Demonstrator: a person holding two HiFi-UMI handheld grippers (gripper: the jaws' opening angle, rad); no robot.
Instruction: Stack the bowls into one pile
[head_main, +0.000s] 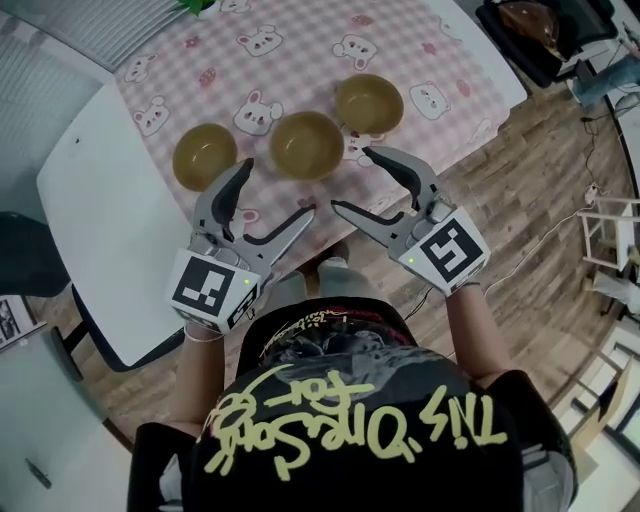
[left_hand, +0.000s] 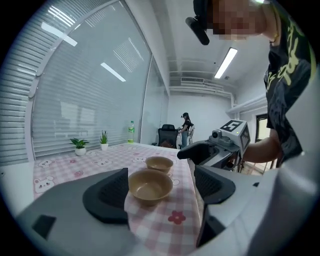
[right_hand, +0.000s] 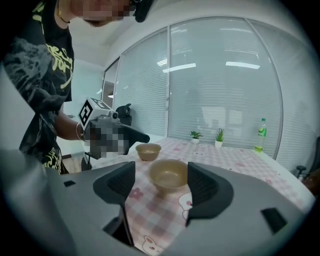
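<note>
Bowls in a shallow row on the pink checked cloth (head_main: 300, 60) near the person's edge of the white table (head_main: 90, 200): left bowl (head_main: 205, 155), middle bowl (head_main: 307, 144), right bowl (head_main: 369, 103). All three upright, mouth up, each apart from its neighbour, none nested yet.

Left gripper (head_main: 278, 187): jaws spread wide, nothing between the pads. Right gripper (head_main: 352, 178): likewise wide, likewise empty. Both held short of the row, on the person's side of it, angled inward toward each other.

Key relation: middle bowl dead ahead of both. Framed between the jaws in the left gripper view, with the right bowl farther off behind it; framed the same way in the right gripper view, with the left bowl behind and to the left. Beyond the tips in each case, not inside the grip. From the head view, outer tip of the left gripper just beside the rim of the left bowl, outer tip of the right gripper near the gap between middle and right bowls.

Round, so no long axis to line up with; free choice of where to bite across a wall. Probably best to send one gripper alone onto the middle bowl, or to swing each out to its own end bowl; otherwise risk of jaws clashing over one bowl.
</note>
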